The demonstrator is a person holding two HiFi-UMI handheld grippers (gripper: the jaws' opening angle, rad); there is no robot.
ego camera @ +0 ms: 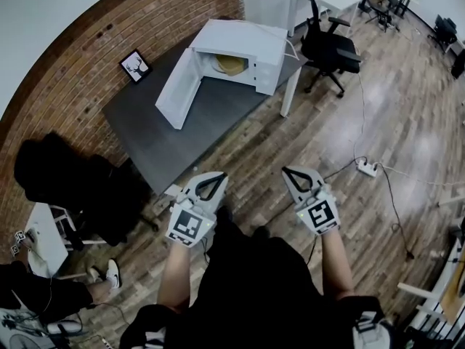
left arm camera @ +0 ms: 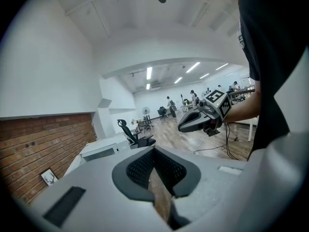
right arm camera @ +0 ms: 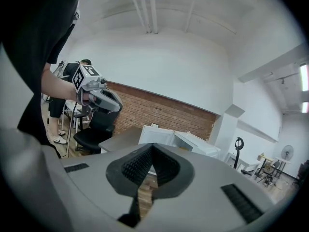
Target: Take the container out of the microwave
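Well back from the worktop (ego camera: 182, 133), we hold left tool (ego camera: 216, 175) and right tool (ego camera: 289, 171) clenched, empty — the container (ego camera: 231, 65) sits in the open microwave (ego camera: 243, 41) at twelve o'clock.

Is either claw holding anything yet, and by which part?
Nothing held: left claw and right claw are shut, empty; the tan round container sits in the open white microwave.

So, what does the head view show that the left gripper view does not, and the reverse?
Only the head view: the container inside the open microwave, and a power strip on the floor. Only the left gripper view: lit ceiling lights and distant people. Both: the microwave, the brick wall, the office chair, the picture frame and the shut right tongs.
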